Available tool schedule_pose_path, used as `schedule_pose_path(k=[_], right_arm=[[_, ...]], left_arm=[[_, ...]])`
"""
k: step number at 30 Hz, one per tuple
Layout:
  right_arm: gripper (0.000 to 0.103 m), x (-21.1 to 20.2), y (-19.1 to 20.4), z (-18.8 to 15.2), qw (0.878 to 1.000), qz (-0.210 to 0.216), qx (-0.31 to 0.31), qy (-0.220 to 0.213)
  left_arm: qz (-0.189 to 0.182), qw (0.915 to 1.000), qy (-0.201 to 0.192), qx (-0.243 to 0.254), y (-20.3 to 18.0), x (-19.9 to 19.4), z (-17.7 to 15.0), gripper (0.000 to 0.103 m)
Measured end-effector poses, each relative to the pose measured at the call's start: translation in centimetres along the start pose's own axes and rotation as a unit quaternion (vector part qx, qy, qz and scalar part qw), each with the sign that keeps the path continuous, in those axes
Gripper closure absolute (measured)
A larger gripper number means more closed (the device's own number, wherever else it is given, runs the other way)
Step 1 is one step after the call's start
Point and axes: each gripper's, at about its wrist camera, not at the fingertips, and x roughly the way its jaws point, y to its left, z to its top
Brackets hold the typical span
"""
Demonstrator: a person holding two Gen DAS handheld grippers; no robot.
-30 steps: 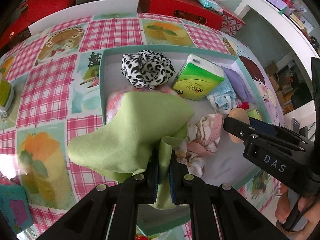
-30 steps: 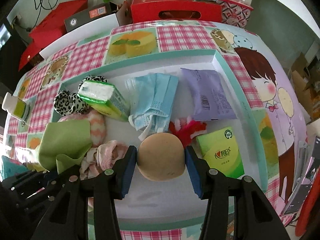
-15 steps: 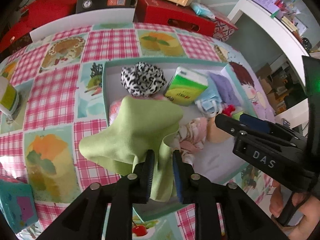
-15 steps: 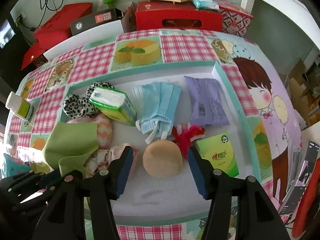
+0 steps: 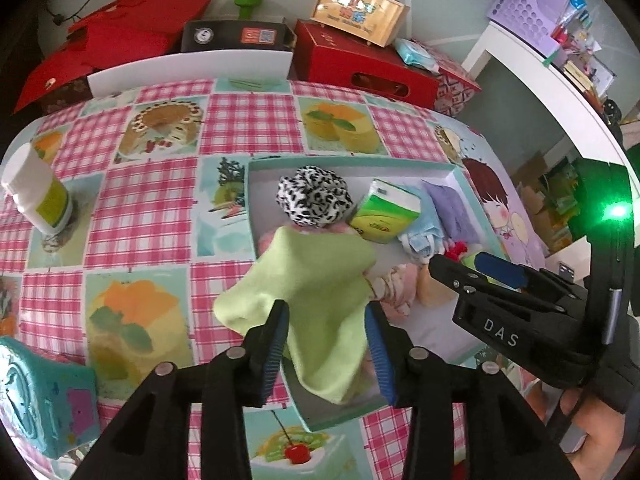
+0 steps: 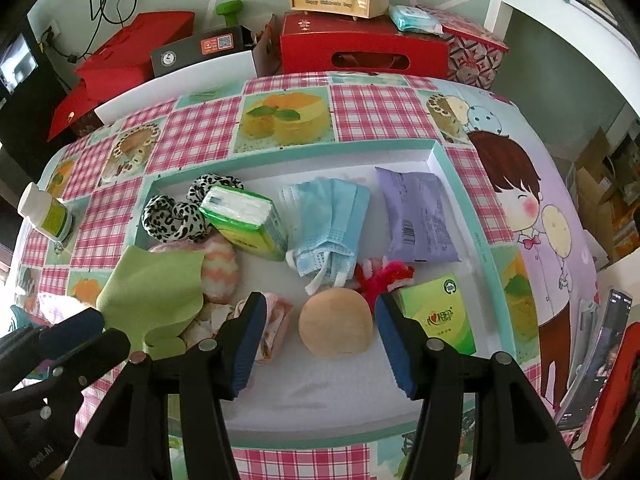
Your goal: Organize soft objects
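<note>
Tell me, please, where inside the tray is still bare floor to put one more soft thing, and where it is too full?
In the tray, bare floor lies along the near rim, in front of the tan round sponge, and in a thin strip along the far wall behind the blue masks. The left end is crowded: leopard scrunchie, tissue pack and green cloth overlap there.

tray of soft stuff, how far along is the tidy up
Mostly done: masks, tissue packs, scrunchie and tan sponge ball lie in the tray. The left gripper has just been opening off the green cloth, which overhangs the rim. The right gripper stands open. Left: tuck the cloth in.
</note>
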Motion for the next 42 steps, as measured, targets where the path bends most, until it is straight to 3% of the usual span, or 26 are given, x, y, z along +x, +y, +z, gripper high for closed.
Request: schedule_pose_path(k=[11,18,19,23,27,37,39,42], right_arm=[[0.043,-0.5,1.5,0.0,1.000,-0.018,-0.018,-0.001],[0.039,-0.8,2.7,-0.7,0.999,-0.021,-0.031,0.002],[0.036,-0.9,2.8,-0.8,0.999,-0.020,-0.032,0.002],[0.026,-1.3,3.4,-1.5,0.999,-0.022,-0.038,0.002],[0.017,-1.9,3.9,-2.3,0.999,-0.027,-0.042,0.000],[0.015,-3.0,4.7,-5.1,0.998,-0.032,-0.049,-0.001],[0.006,-3.3,5.0,-5.5,0.998,-0.031,-0.050,-0.003],[0.006,-3.9,5.4,-6.2,0.998,-0.027,-0.054,-0.009]], left_arm=[[0.021,0.9996,-0.015,-0.014,1.3,-1.7,0.2,0.033],[0.066,0.9965,-0.025,-0.044,3.6,-2.2,-0.4,0.018],[0.072,0.9959,-0.025,-0.048,4.0,-2.3,-0.6,0.018],[0.096,0.9929,-0.032,-0.063,5.3,-2.8,-1.3,0.000],[0.112,0.9902,-0.041,-0.074,6.2,-3.7,-2.1,0.000],[0.140,0.9847,-0.061,-0.084,7.0,-6.7,-4.3,0.000],[0.143,0.9840,-0.064,-0.085,7.1,-7.1,-4.6,0.000],[0.151,0.9823,-0.069,-0.087,7.2,-7.9,-5.4,0.000]])
